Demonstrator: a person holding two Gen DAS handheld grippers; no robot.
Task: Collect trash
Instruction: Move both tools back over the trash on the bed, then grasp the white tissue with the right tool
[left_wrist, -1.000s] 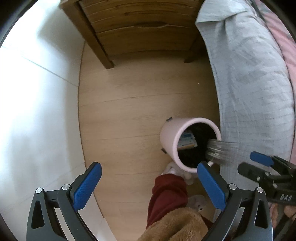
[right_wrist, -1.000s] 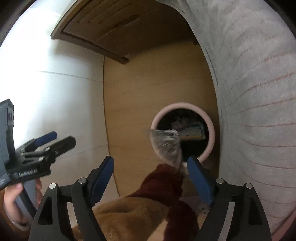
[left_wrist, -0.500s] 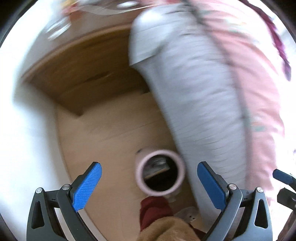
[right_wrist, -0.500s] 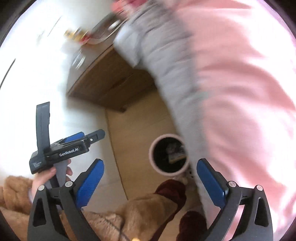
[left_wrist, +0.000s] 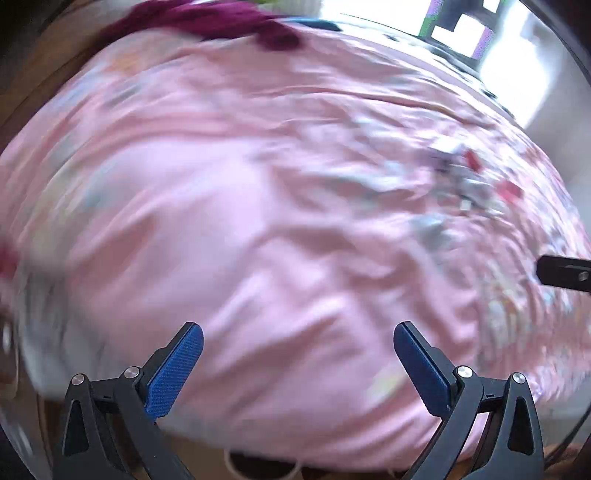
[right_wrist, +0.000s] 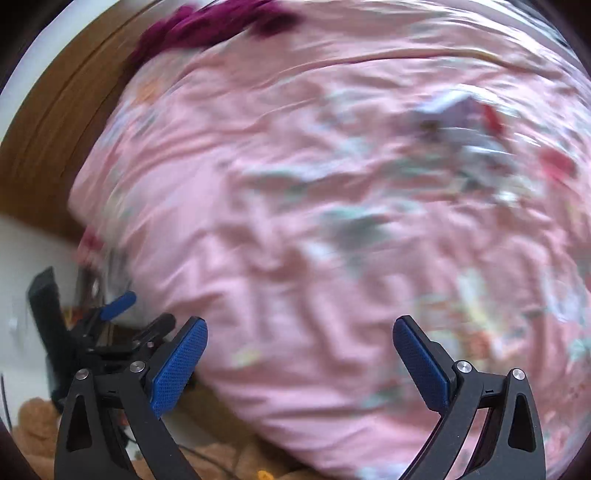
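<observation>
Both views are motion-blurred and filled by a rumpled pink bedspread (left_wrist: 295, 206) on the bed. The left claw (left_wrist: 297, 363) gapes wide above the bedspread with nothing between its 2 blue pads (left_wrist: 173, 373). The right claw (right_wrist: 299, 363) is spread equally wide and also empty. A blurred scatter of pale and red scraps (right_wrist: 476, 133) lies on the bedspread beyond the right claw. A dark magenta cloth (right_wrist: 218, 22) lies at the bedspread's far edge.
</observation>
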